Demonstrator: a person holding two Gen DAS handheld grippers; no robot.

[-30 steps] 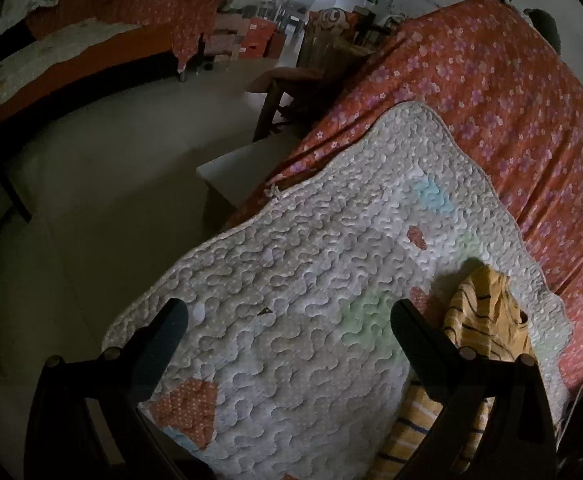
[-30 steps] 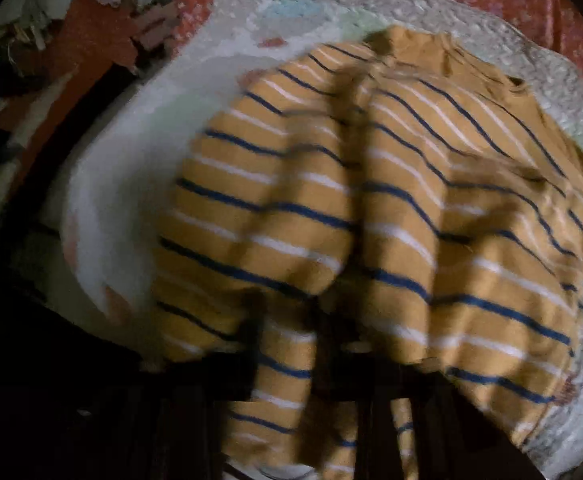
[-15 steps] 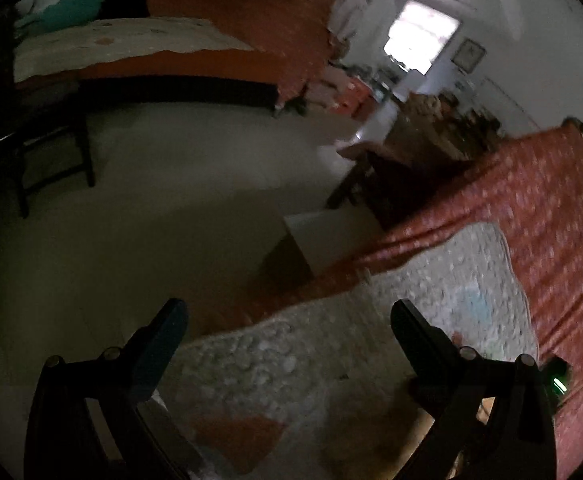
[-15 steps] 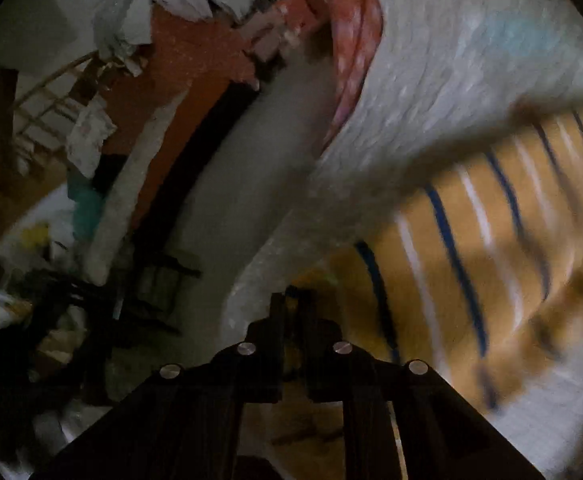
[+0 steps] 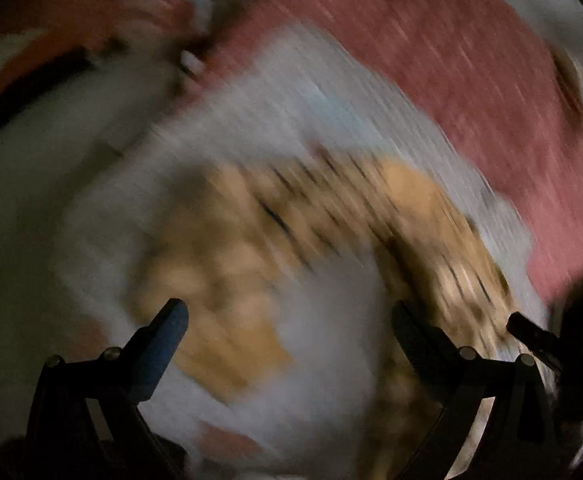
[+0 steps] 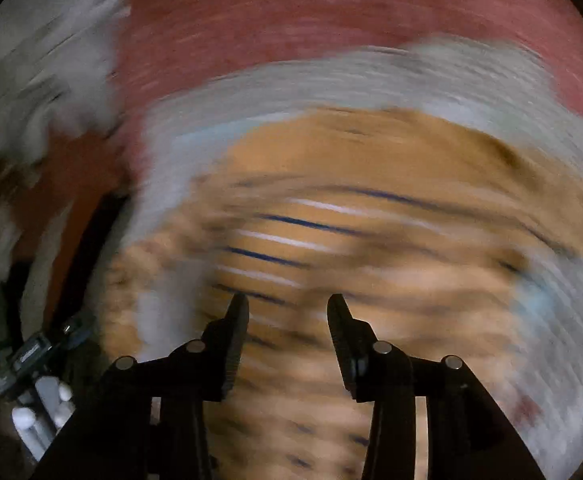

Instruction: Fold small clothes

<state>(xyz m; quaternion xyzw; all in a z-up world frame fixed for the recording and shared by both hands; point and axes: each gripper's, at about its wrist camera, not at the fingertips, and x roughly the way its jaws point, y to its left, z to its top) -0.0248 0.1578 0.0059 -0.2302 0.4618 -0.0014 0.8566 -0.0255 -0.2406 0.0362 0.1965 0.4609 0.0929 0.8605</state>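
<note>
Right wrist view, badly smeared, shows me my right gripper (image 6: pixel 287 306) spread apart and empty above the yellow striped shirt (image 6: pixel 371 208) lying on the pale quilt (image 6: pixel 371 76) over the red bedspread (image 6: pixel 331 12), while my left gripper (image 5: pixel 287 316) gapes wide, holding nothing.

Pale quilted mat (image 6: pixel 431 76) over a red bedspread (image 6: pixel 331 8) (both motion-blurred), grey floor (image 5: pixel 31 208) beside.

Left gripper (image 5: pixel 289 320) has its jaws spread wide, holding nothing. Right gripper (image 6: pixel 287 312) is parted too, tips pointing toward 12 o'clock.
</note>
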